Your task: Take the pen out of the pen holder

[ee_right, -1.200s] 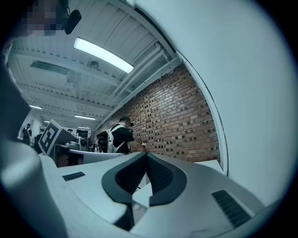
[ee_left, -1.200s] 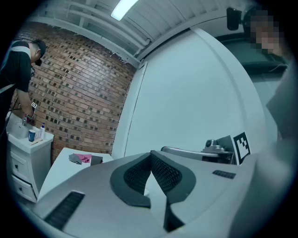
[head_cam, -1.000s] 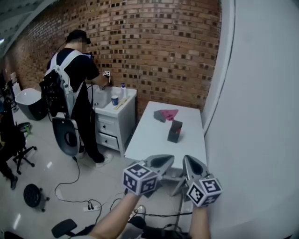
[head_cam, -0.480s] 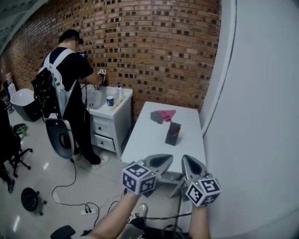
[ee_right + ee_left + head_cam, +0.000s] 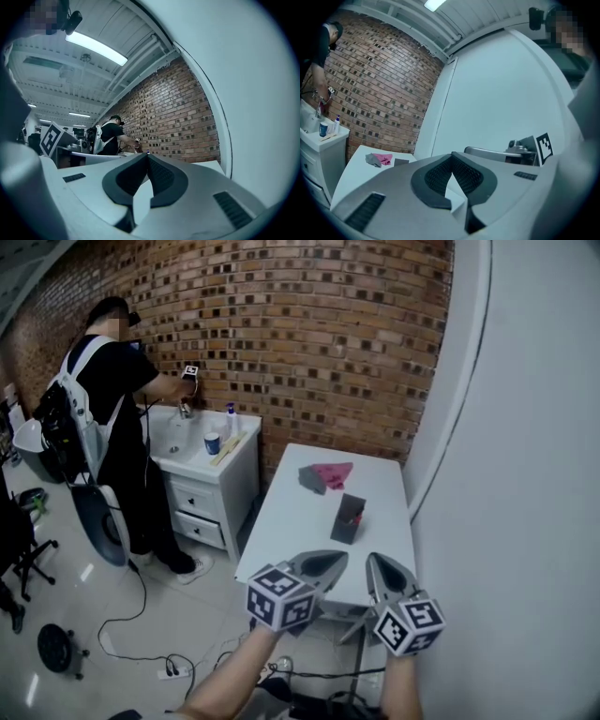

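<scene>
A dark, box-shaped pen holder [image 5: 351, 518] stands on the white table [image 5: 291, 531], with something red showing at its top. In the left gripper view the pen holder [image 5: 401, 162] is small and far off. Both grippers are held level, short of the table's near edge and well apart from the holder. My left gripper [image 5: 339, 560] [image 5: 451, 155] has its jaw tips touching with nothing between them. My right gripper [image 5: 373, 561] [image 5: 147, 155] is likewise shut and empty; it also shows in the left gripper view [image 5: 487, 151].
A pink cloth [image 5: 334, 471] and a grey cloth [image 5: 312, 480] lie at the table's far end. A white wall [image 5: 506, 474] runs along the right. At left a person [image 5: 108, 409] stands at a white sink cabinet [image 5: 202, 474]; cables [image 5: 141, 634] trail on the floor.
Both grippers have advanced toward the table, which now sits closer. The person and sink cabinet have slid left in the head view. The jaws stayed shut.
</scene>
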### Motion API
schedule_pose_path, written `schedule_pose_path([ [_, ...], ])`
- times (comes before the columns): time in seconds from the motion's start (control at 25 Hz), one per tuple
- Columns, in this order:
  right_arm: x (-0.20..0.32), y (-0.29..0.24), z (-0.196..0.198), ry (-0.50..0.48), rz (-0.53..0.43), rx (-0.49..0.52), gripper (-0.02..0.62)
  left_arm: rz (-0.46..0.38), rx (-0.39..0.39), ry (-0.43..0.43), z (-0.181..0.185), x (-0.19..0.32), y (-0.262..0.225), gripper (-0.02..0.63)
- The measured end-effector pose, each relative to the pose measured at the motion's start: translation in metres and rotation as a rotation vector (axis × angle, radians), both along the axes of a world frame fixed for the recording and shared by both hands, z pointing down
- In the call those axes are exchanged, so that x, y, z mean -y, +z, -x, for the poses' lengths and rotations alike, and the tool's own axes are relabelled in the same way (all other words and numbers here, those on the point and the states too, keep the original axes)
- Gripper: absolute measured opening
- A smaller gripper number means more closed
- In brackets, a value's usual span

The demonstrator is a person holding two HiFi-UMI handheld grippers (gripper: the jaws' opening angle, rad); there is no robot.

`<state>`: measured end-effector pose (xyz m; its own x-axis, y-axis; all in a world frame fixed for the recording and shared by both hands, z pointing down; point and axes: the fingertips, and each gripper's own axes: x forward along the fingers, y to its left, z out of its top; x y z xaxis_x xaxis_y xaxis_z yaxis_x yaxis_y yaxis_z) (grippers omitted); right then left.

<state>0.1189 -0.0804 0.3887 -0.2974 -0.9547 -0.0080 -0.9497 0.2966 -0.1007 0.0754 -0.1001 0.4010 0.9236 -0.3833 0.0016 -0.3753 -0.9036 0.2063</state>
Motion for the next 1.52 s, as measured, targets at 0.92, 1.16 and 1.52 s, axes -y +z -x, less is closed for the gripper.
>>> schedule_pose_path([
  [0.92, 0.15, 0.004, -0.039, 0.092, 0.071, 0.002, 0.003, 0.053, 0.031, 0.079, -0.037, 0.15, 0.003, 0.003],
  [1.16, 0.168, 0.002, -0.037, 0.119, 0.077, -0.001, 0.003, 0.067, 0.038, 0.104, -0.037, 0.171, 0.004, 0.003],
  [1.52, 0.173, 0.005, -0.043, 0.14, 0.085, -0.018, 0.003, 0.071, 0.045, 0.113, -0.044, 0.179, 0.009, 0.003],
])
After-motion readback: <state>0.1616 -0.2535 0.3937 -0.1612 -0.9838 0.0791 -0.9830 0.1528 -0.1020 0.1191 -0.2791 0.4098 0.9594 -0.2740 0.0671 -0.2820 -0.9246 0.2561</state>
